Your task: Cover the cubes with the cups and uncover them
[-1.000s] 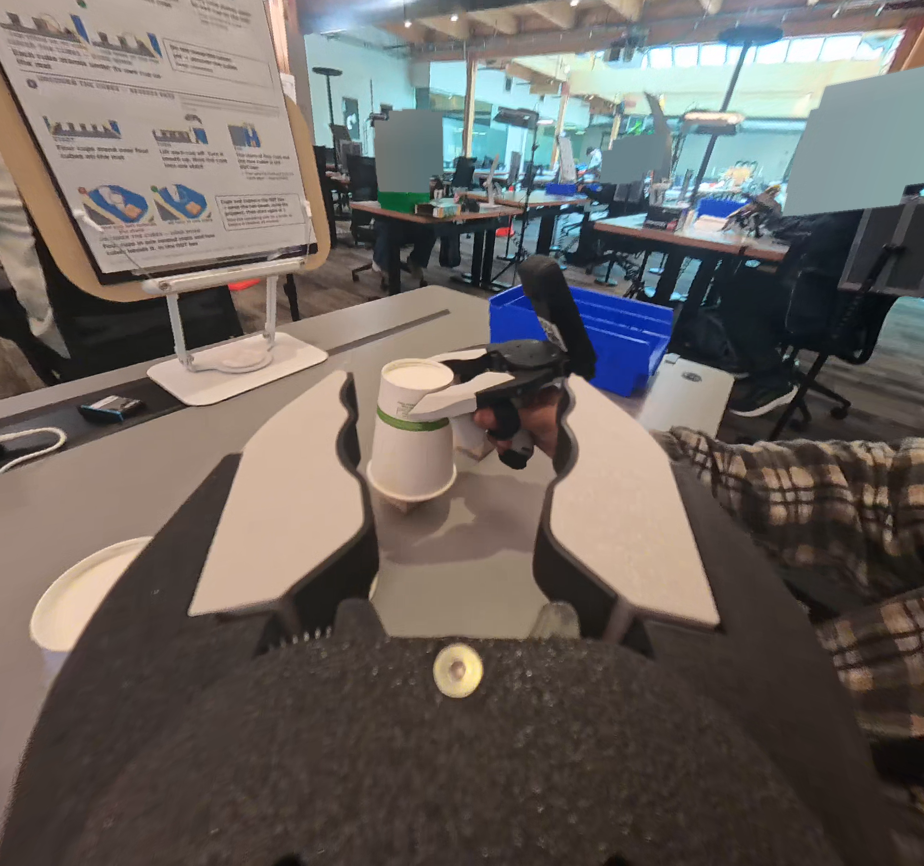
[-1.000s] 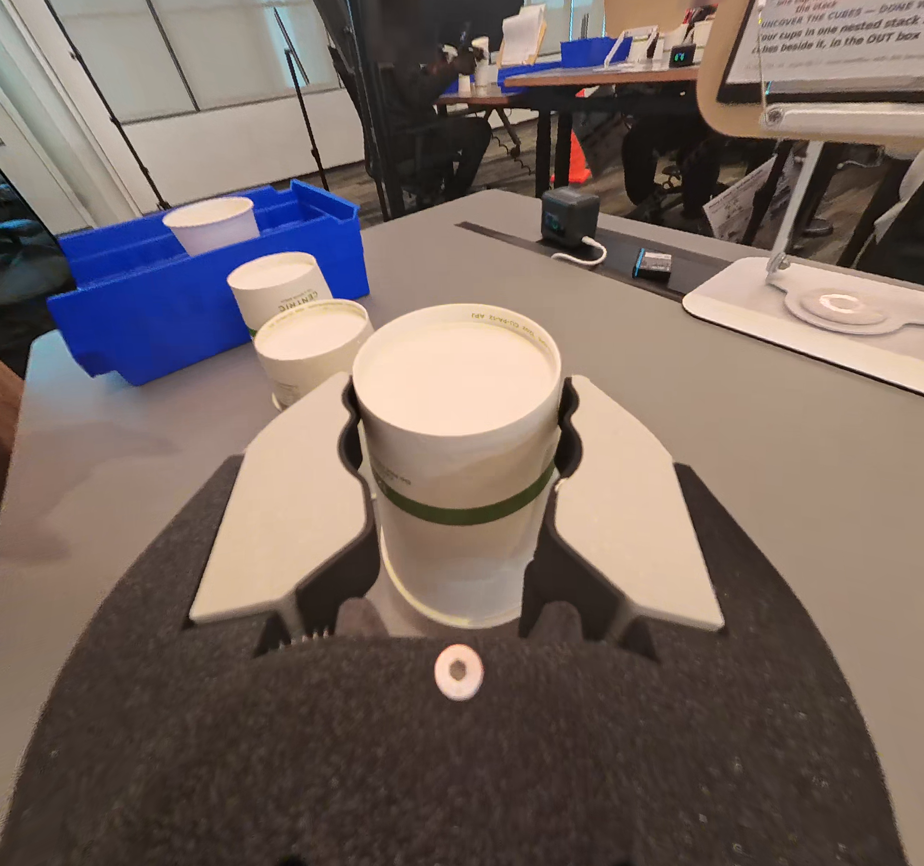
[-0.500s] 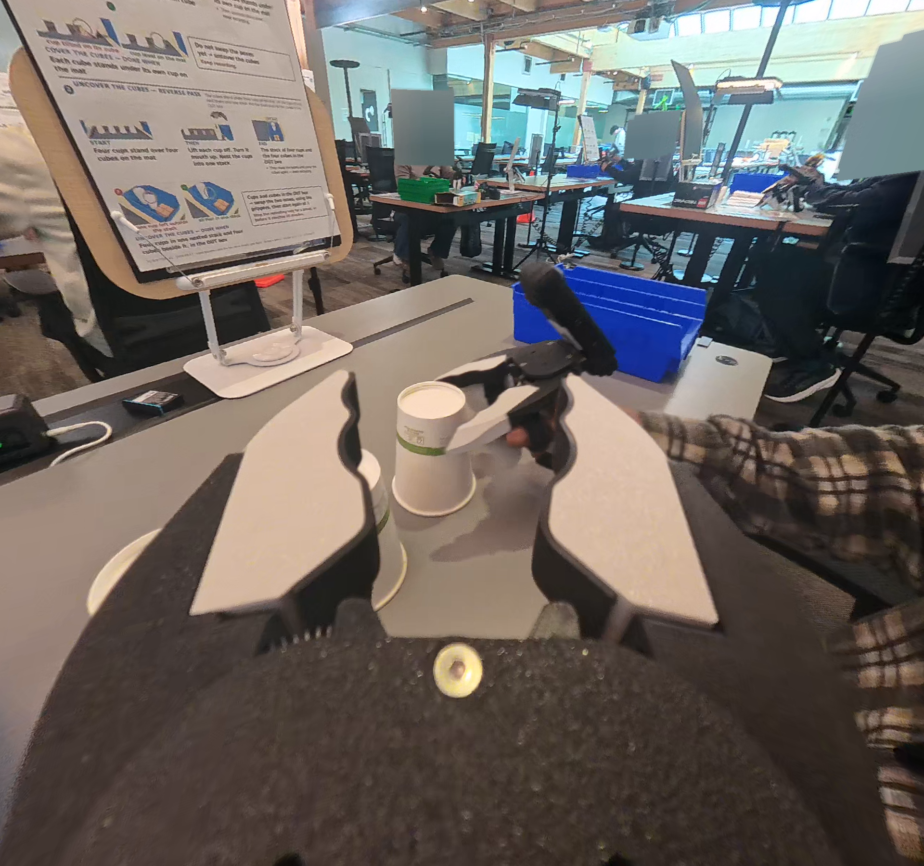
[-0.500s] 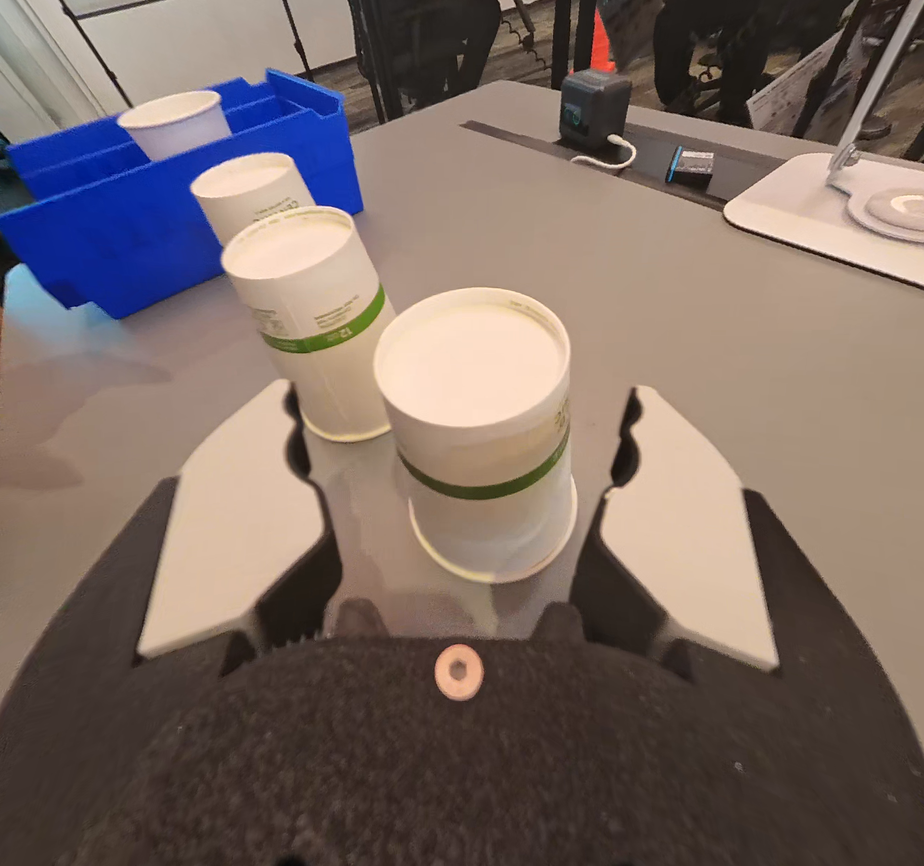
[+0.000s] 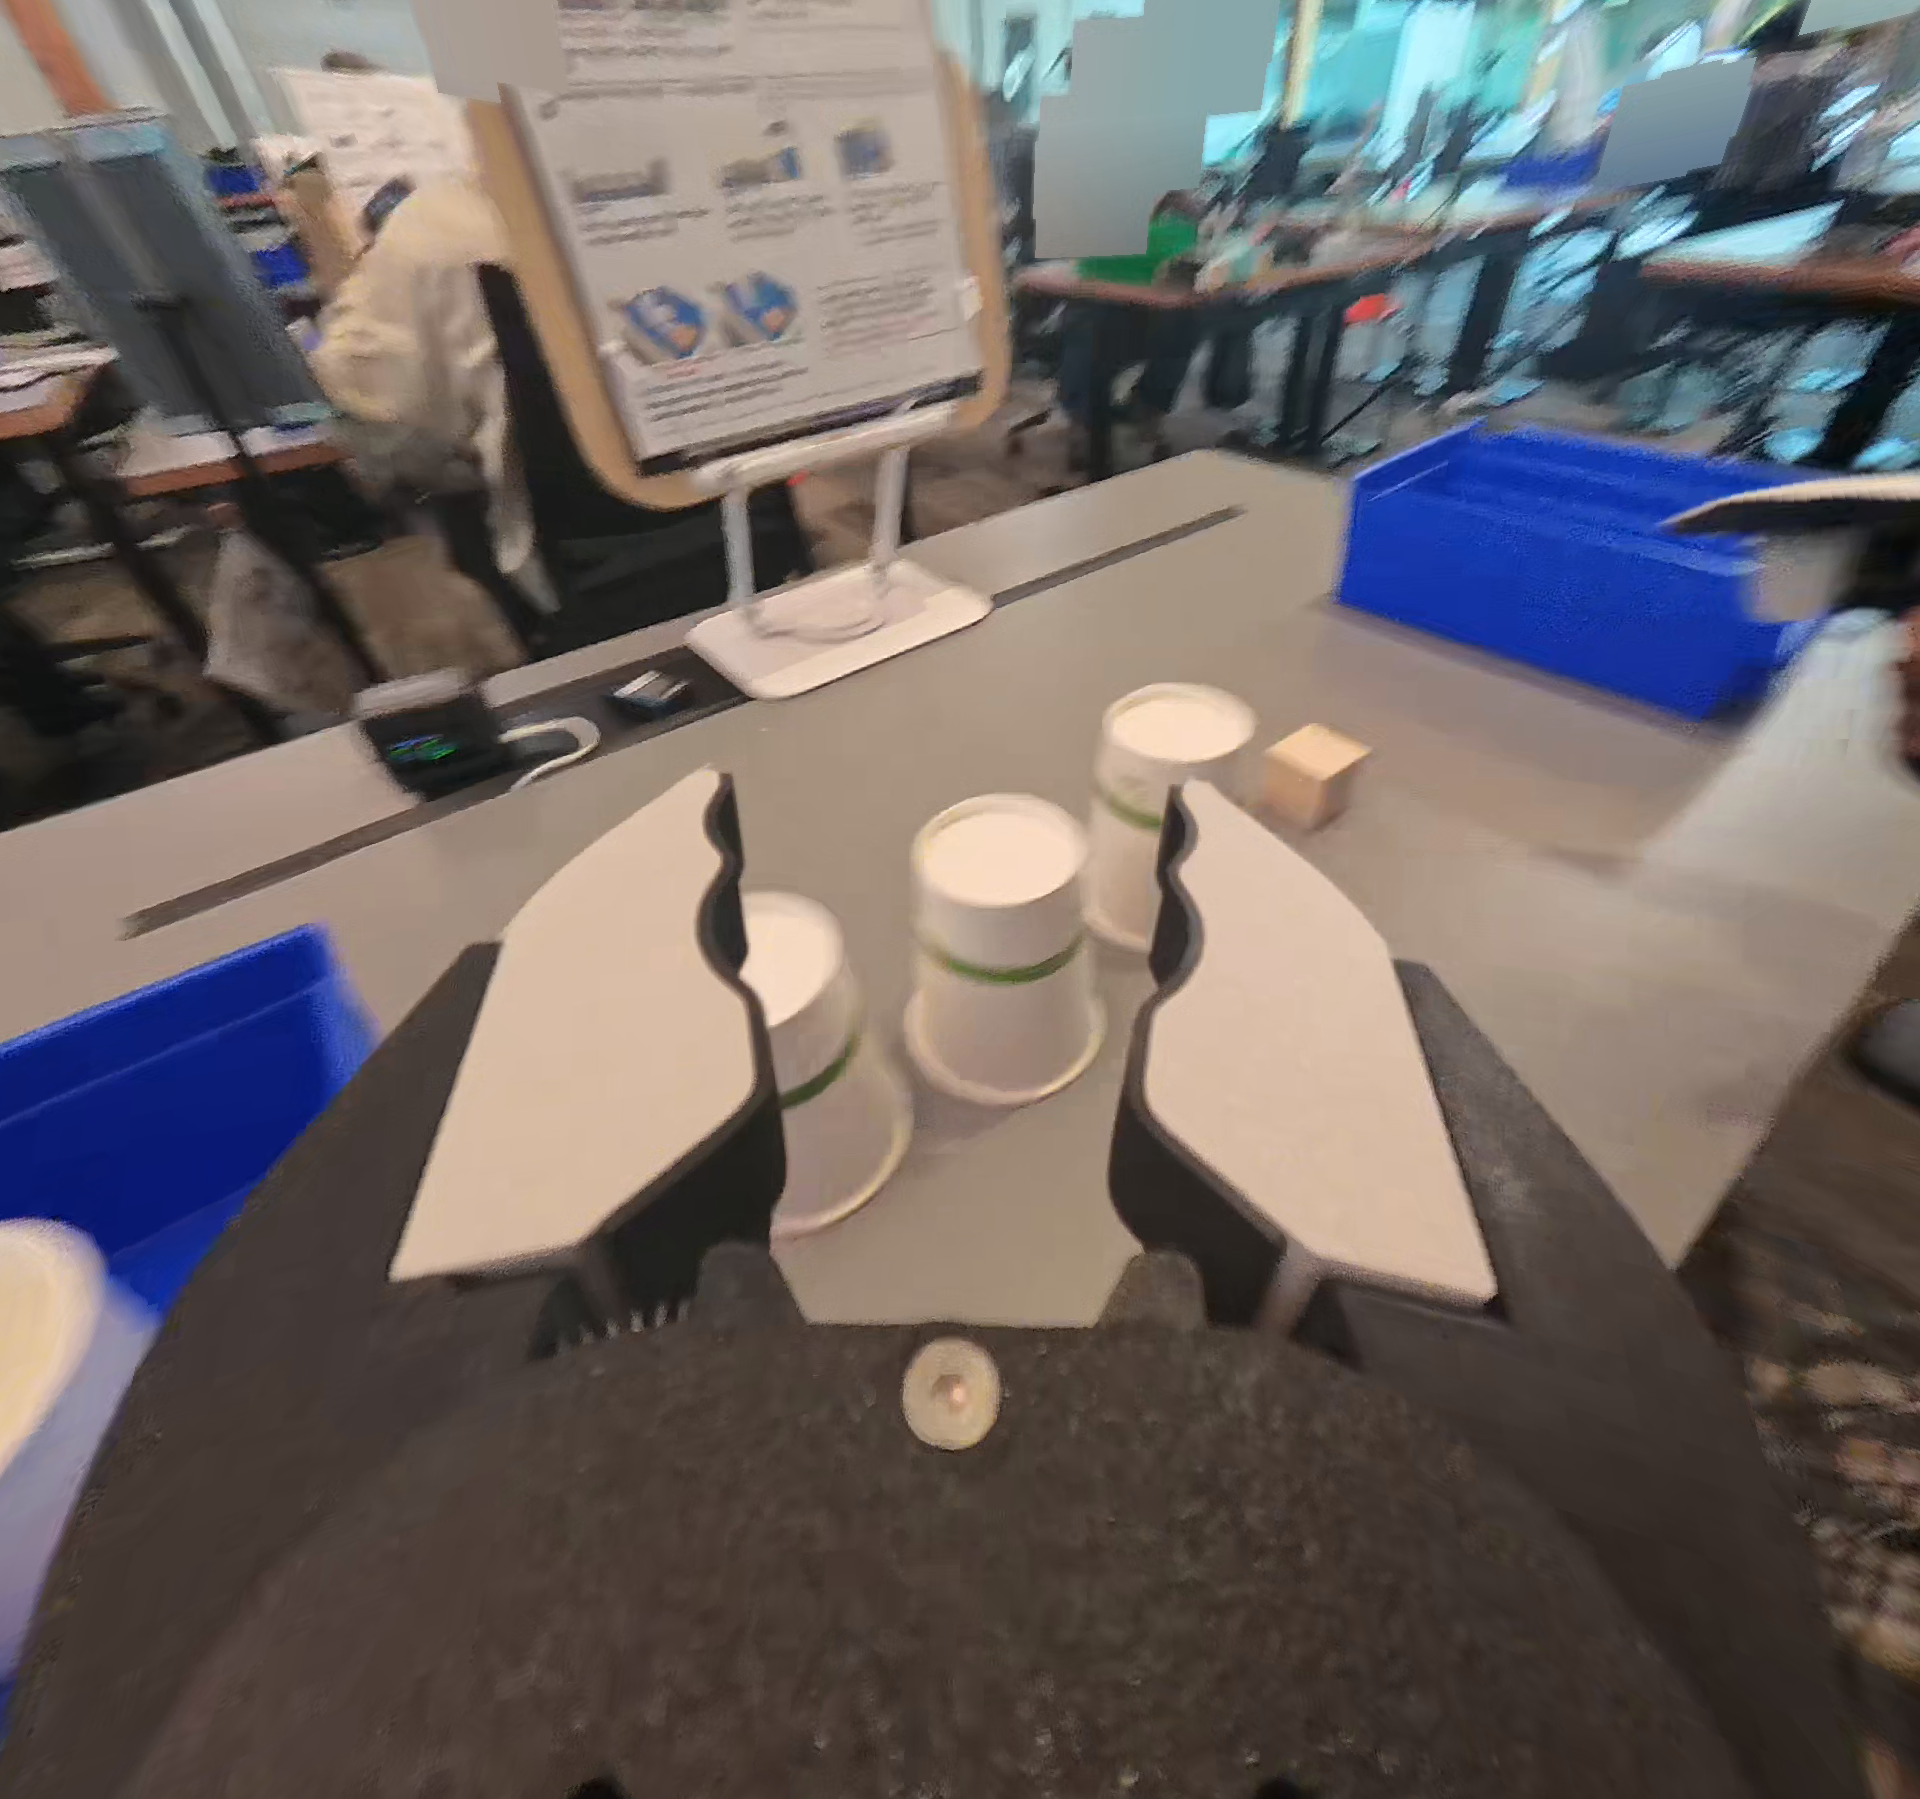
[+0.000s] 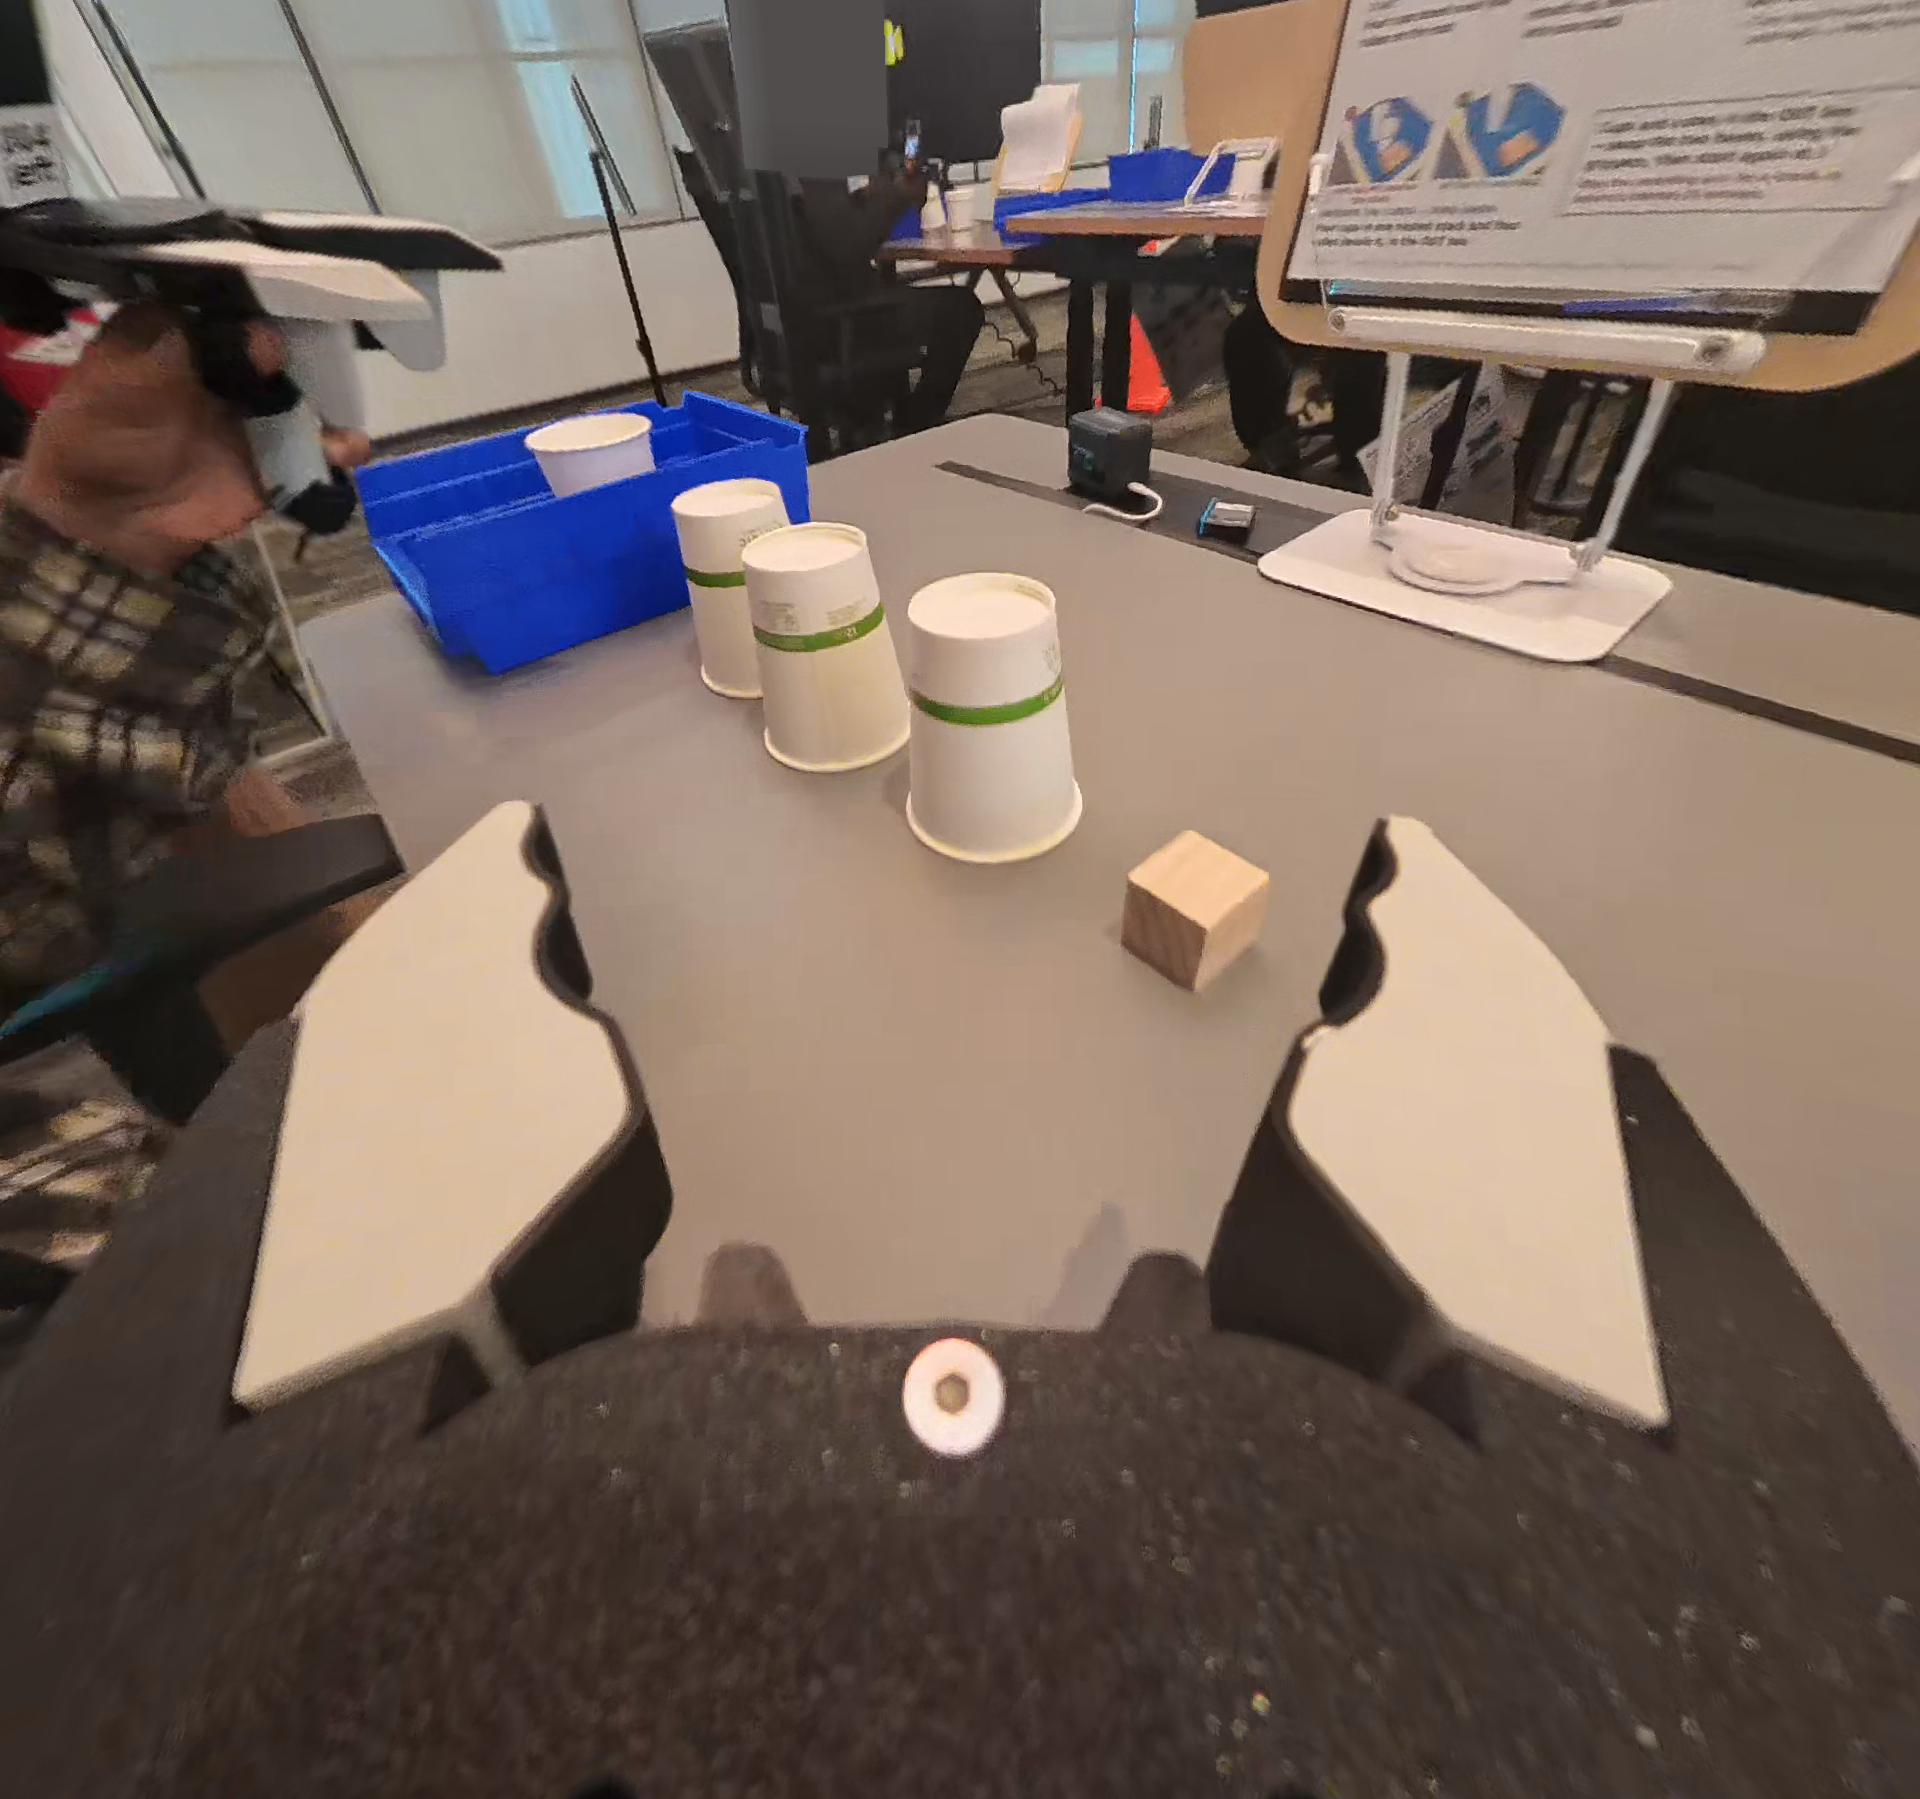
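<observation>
Both grippers (image 5: 951, 928) (image 6: 956, 928) wide and empty (3 cups (image 6: 992, 715) down), bare cube (image 6: 1195, 908) just ahead of the right fingers could get bumped.

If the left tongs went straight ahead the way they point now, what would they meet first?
Most likely the middle upturned paper cup, which stands centred in the gap between the open left tongs. The nearer cup sits just off to the left finger's side, so depth makes this uncertain.

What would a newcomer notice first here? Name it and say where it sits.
A row of three upturned paper cups crosses the grey table, running back toward a blue bin that holds one more cup. At the near end of the row, a bare wooden cube stands uncovered beside the nearest cup, just ahead of the right gripper, whose jaws are wide open.
</observation>
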`<state>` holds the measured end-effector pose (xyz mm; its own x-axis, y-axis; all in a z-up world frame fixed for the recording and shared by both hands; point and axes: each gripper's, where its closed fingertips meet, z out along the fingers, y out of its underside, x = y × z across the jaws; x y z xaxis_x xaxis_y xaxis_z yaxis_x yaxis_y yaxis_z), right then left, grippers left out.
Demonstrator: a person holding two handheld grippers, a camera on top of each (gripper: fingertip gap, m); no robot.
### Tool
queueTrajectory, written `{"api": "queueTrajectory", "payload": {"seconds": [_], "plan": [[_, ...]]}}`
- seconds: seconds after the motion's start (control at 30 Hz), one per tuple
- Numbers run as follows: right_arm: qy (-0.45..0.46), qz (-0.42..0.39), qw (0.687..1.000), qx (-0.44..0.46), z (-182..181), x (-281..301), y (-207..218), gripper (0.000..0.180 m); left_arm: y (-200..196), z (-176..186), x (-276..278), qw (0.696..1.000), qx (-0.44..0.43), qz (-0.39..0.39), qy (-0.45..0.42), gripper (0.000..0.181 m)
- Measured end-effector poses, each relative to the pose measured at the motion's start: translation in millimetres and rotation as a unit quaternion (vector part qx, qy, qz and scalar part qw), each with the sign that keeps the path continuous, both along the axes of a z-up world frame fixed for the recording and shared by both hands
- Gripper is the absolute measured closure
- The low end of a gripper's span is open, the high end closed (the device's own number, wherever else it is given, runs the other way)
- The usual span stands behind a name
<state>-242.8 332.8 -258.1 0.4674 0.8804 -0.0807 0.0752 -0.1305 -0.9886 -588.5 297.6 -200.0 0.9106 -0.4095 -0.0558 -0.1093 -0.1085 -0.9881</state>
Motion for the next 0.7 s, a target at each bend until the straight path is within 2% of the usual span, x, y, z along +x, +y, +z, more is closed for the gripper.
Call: {"api": "queueTrajectory", "payload": {"seconds": [0.17, 0.33, 0.47, 0.6, 0.7], "plan": [[0.021, -0.009, 0.999, -0.035, -27.0, 34.9, -16.8, 0.048, 11.1, -16.8, -98.6, 0.982, -0.126, 0.073, 0.116, 0.103], [0.029, -0.003, 0.999, -0.046, -41.2, 40.5, -18.8, 0.051, 12.2, -43.2, -186.6, 0.932, -0.278, 0.101, 0.211, 0.103], [0.024, 0.007, 0.999, -0.048, -44.9, 39.5, -20.9, 0.052, 21.3, -65.4, -231.5, 0.905, -0.354, 0.137, 0.195, 0.093], [0.027, 0.002, 0.999, -0.044, -45.6, 45.6, -21.4, 0.054, 23.3, -93.3, -243.3, 0.89, -0.403, 0.147, 0.152, 0.085], [0.033, -0.001, 0.998, -0.055, -49.5, 50.5, -19.2, 0.056, 21.4, -105.5, -245.1, 0.88, -0.408, 0.149, 0.192, 0.086]]}}
